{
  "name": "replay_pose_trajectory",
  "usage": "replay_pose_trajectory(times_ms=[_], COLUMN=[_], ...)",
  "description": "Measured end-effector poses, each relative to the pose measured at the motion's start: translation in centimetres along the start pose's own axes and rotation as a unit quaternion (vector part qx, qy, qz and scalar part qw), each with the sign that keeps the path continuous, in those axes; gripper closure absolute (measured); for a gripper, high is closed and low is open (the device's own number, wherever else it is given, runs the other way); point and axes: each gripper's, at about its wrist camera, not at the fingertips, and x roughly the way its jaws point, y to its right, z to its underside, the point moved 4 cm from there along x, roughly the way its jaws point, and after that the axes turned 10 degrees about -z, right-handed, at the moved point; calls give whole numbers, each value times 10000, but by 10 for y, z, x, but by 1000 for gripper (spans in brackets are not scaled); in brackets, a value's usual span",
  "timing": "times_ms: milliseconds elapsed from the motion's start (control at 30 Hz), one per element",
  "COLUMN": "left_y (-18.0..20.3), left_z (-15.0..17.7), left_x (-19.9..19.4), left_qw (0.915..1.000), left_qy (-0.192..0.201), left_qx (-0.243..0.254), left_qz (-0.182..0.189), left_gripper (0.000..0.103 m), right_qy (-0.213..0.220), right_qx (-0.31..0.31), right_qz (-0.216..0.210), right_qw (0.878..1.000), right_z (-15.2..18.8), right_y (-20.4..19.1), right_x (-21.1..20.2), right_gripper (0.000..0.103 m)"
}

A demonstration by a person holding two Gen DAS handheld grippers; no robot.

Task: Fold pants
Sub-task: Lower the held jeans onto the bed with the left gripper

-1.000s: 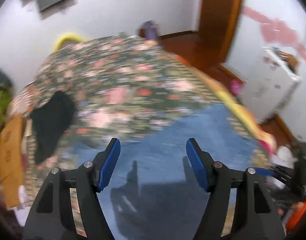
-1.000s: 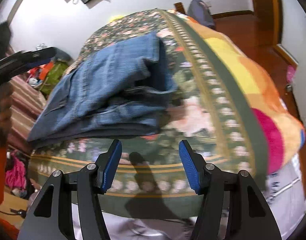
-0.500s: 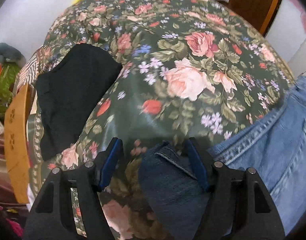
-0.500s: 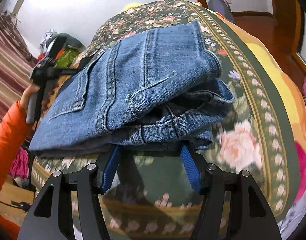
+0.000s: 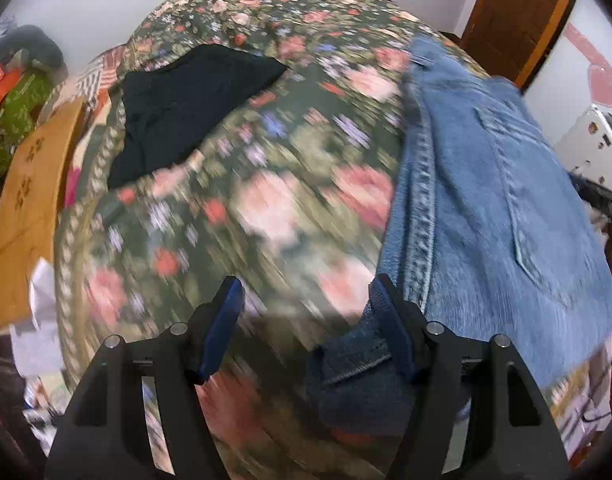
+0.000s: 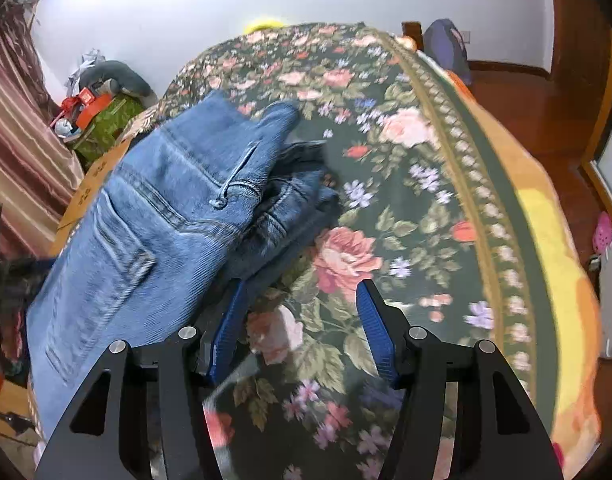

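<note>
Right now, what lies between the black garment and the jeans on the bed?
Only bare floral bedspread between the black garment and the jeans, seen in the left wrist view.

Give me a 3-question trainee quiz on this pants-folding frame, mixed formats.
1. True or false: the folded blue denim jeans lie on the dark green floral bedspread.
2. Multiple choice: in the left wrist view, the black cloth garment lies where relative to the jeans? A) on top of them B) apart from them, to the left C) under them
3. Fill in: both the left gripper and the right gripper have their jaws ____.

Key: 1 true; 2 B; 3 open
</note>
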Motion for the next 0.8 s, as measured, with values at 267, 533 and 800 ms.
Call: replay_pose_trajectory(times_ms=[267, 533, 800], left_y=[47, 84, 92], left_z=[26, -5, 7], left_x=[-45, -69, -24], left_qw=[9994, 9962, 9994], left_qy=[287, 708, 337], left_qx=[-57, 89, 59], left_qz=[173, 495, 105], left_gripper=[42, 74, 95], right_qy=[198, -25, -29], right_qx=[-172, -214, -463], right_qz=[-207, -731, -540], right_qw=[9994, 9971, 9975], right_z=[18, 53, 66], right_y=[-20, -44, -45], right_x=[-54, -39, -28], right_gripper=[49, 65, 89])
